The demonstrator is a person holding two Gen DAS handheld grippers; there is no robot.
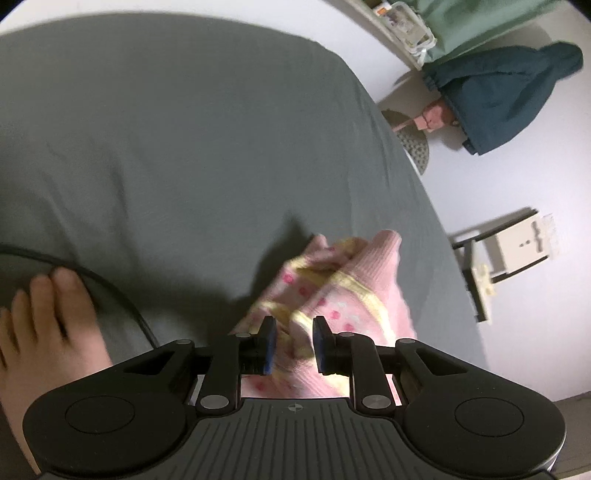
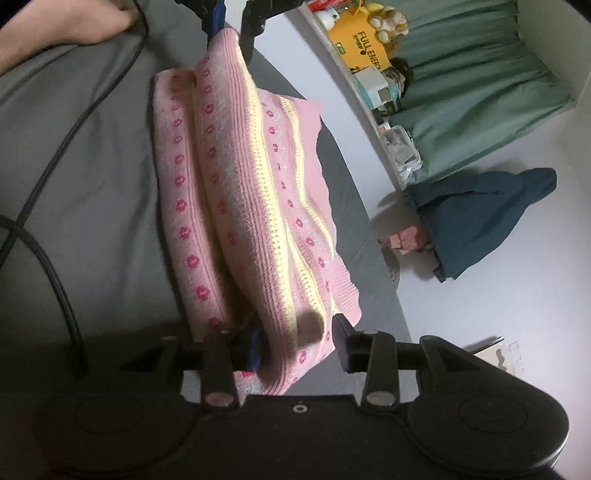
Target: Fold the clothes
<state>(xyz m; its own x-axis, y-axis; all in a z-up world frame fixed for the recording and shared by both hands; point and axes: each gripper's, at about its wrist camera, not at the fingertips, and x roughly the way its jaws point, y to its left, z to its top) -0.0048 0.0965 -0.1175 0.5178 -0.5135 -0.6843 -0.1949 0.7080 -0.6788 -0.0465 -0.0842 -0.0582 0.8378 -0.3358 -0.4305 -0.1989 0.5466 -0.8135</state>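
Knitwear, soft and floppy: the pink sweater (image 2: 236,206) sags between both tools above the grey sheet (image 1: 166,129). Left gripper (image 1: 294,347) has its jaws narrowly parted with fabric between them; right gripper (image 2: 299,347) stands wider, knit against its left pad. It looks light, best pinched at ribbed edges.

Sweater (image 2: 236,206) stretched between left gripper (image 2: 232,18) at the far end and right gripper (image 2: 295,347) at the near end, above the bed sheet (image 2: 103,192). Cable (image 2: 55,266) on the sheet, left of the sweater. Foot (image 1: 40,317) on the sheet by the cable. Hanging garment (image 2: 484,225) off to the right, past the bed edge.
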